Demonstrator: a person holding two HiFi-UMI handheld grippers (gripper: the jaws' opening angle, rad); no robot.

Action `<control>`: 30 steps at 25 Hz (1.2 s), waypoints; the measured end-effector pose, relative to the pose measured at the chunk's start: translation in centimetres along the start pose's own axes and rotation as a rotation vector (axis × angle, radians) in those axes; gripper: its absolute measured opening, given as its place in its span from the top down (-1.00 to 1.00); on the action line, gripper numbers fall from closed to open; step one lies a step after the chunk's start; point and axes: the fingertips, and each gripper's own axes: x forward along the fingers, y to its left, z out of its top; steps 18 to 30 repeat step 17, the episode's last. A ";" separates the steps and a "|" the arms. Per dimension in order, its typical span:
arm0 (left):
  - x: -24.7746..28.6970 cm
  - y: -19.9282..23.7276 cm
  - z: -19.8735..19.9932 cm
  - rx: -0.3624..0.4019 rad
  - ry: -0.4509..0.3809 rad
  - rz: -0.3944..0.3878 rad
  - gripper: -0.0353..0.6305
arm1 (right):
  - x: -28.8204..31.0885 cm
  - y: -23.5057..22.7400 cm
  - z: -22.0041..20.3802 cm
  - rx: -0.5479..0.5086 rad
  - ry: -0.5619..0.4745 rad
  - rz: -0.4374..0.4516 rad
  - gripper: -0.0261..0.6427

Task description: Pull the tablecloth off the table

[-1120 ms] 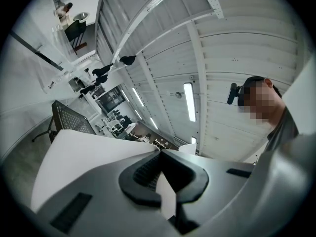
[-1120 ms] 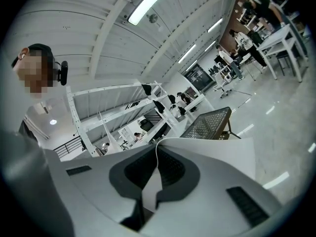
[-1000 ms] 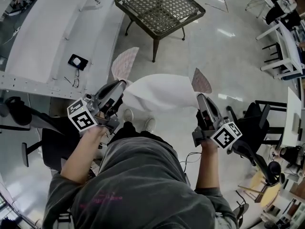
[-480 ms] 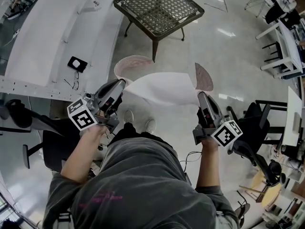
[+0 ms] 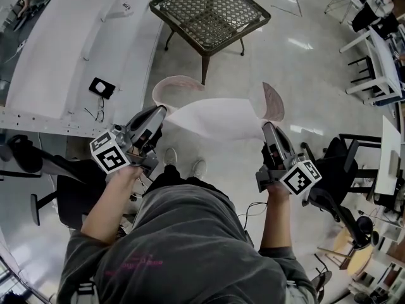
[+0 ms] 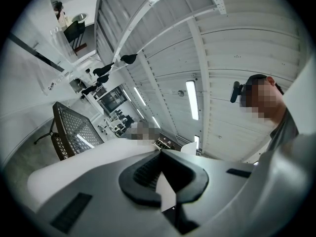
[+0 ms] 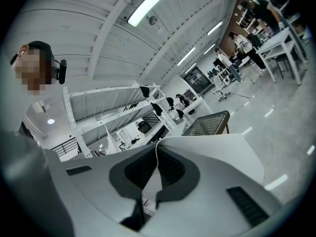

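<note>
Up in the air, the tablecloth (image 5: 215, 114) hangs between the left gripper (image 5: 161, 111) and right gripper (image 5: 266, 129), both pinched on its edge. It is off the table (image 5: 209, 10), so pulling looks done. Just keep hold.

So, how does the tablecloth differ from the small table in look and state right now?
The tablecloth is pale and smooth; the table is dark, with an open lattice top. The tablecloth hangs in the air, stretched between the left gripper and the right gripper, both shut on its edge; the table stands bare on the floor.
</note>
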 end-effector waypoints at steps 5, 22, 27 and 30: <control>-0.1 0.3 -0.2 -0.005 0.005 0.009 0.89 | 0.3 -0.1 -0.3 0.007 0.012 0.000 0.91; -0.2 0.3 -0.1 -0.005 -0.008 0.024 0.89 | 1.1 -0.2 -0.6 0.011 0.037 0.014 0.91; -0.2 0.3 -0.1 -0.005 -0.008 0.024 0.89 | 1.1 -0.2 -0.6 0.011 0.037 0.014 0.91; -0.2 0.3 -0.1 -0.005 -0.008 0.024 0.89 | 1.1 -0.2 -0.6 0.011 0.037 0.014 0.91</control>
